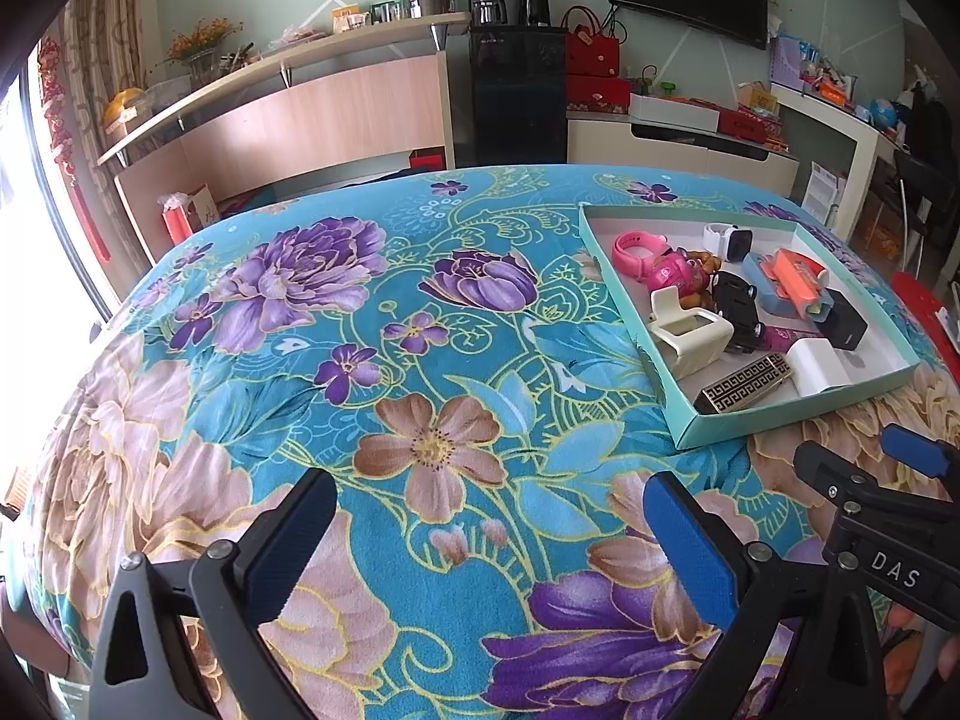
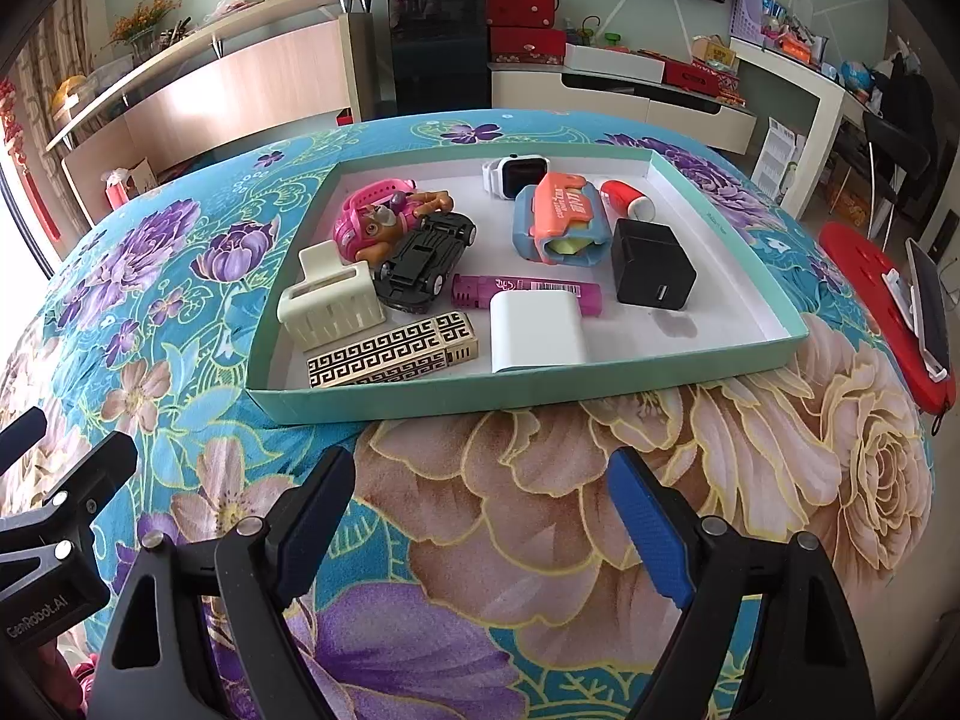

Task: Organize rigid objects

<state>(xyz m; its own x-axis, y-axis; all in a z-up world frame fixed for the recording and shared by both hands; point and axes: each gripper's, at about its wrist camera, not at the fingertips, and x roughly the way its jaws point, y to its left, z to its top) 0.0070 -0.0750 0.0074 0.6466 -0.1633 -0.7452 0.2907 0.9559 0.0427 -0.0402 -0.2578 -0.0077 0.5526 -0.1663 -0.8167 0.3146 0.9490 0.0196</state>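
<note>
- Left gripper: fingers spread, holding nothing, over the floral cloth.
- Right gripper: fingers spread, holding nothing, near the tray.
- Teal tray contents: black charger, white adapter, patterned case, toy car, white watch.

light: bright daylight, window overexposed | shadows: soft | focus: sharp | edges: fisheye-warped, dark vignette
</note>
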